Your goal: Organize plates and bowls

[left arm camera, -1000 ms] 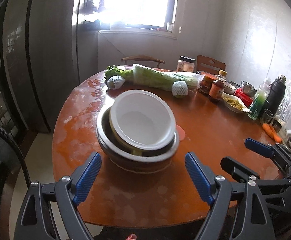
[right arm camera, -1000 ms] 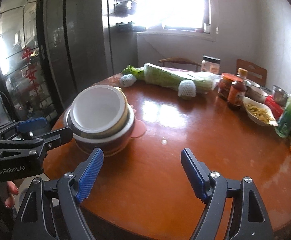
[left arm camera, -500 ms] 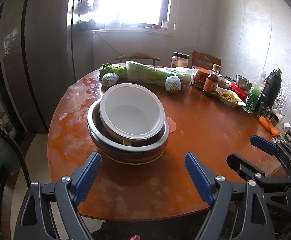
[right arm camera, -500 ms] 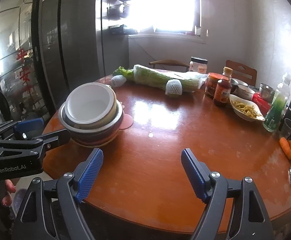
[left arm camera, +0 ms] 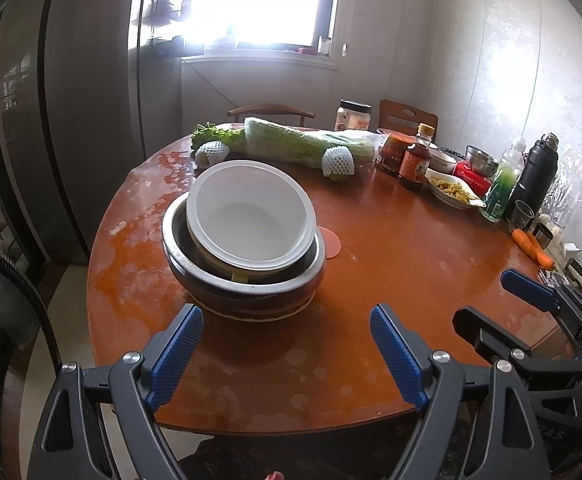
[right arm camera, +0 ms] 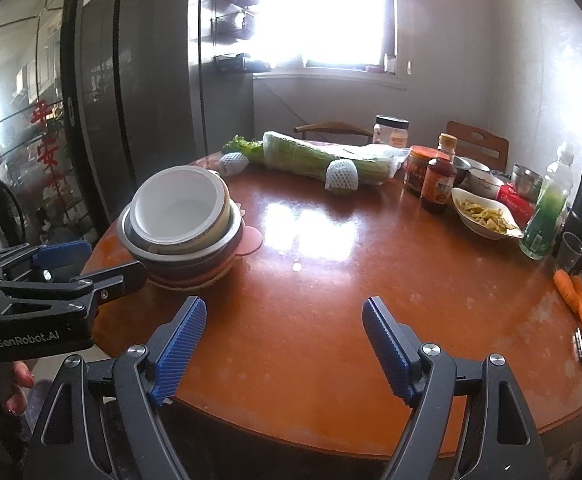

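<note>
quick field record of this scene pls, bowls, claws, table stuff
stack: white bowl nested on top in a steel bowl, dark bowl at the bottom
stack place: left part of the round wooden table
left claw: open, empty, short of the stack
right claw: open, empty, over bare table
behind stack: wrapped cabbage
right side: sauce bottle, carrots

Lighting: strong daylight from window (left arm camera: 267, 4), blown out to white. Glare patches on round table (right arm camera: 311, 216) and pale wall (left arm camera: 511, 72). Left-side cabinets (right arm camera: 139, 80) dim, backlit. Focus: sharp throughout. Distortion: heavy fisheye bending, black vignette at corners.
</note>
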A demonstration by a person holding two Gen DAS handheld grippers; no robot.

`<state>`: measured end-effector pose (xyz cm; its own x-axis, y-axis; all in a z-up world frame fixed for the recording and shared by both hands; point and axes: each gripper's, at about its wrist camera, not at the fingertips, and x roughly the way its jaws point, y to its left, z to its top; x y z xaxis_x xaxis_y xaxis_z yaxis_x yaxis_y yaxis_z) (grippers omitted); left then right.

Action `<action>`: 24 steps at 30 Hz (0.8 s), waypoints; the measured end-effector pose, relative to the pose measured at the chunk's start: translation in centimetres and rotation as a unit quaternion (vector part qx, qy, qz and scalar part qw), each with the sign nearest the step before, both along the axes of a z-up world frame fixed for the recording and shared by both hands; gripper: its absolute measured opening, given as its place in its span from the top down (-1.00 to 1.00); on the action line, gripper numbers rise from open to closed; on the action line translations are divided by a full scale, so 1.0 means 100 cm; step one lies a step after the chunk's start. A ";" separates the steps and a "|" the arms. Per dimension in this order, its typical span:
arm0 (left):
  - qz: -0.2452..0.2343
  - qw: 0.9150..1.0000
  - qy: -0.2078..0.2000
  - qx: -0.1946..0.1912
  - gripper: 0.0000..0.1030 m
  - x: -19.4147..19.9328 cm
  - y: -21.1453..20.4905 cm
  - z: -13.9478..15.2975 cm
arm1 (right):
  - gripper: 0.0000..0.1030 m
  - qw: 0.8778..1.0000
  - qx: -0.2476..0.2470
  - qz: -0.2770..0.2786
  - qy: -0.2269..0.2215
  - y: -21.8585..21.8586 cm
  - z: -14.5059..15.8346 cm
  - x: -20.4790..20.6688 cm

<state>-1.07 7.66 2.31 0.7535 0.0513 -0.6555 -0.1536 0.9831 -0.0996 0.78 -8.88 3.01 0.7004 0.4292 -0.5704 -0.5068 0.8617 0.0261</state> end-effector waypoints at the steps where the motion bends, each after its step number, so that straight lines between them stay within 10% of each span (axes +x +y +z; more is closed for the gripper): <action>1: -0.001 1.000 0.000 0.001 -0.66 0.000 -0.001 0.000 | -0.59 1.000 0.000 -0.001 0.000 -0.001 0.000 0.000; 24: 0.004 1.000 0.005 -0.001 -0.66 0.000 -0.001 -0.003 | -0.59 1.000 0.000 -0.003 0.006 -0.004 -0.002 -0.003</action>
<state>-1.05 7.60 2.03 0.7468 0.0560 -0.6627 -0.1627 0.9816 -0.1004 0.44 -9.26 2.78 0.6955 0.4256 -0.5789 -0.5019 0.8643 0.0325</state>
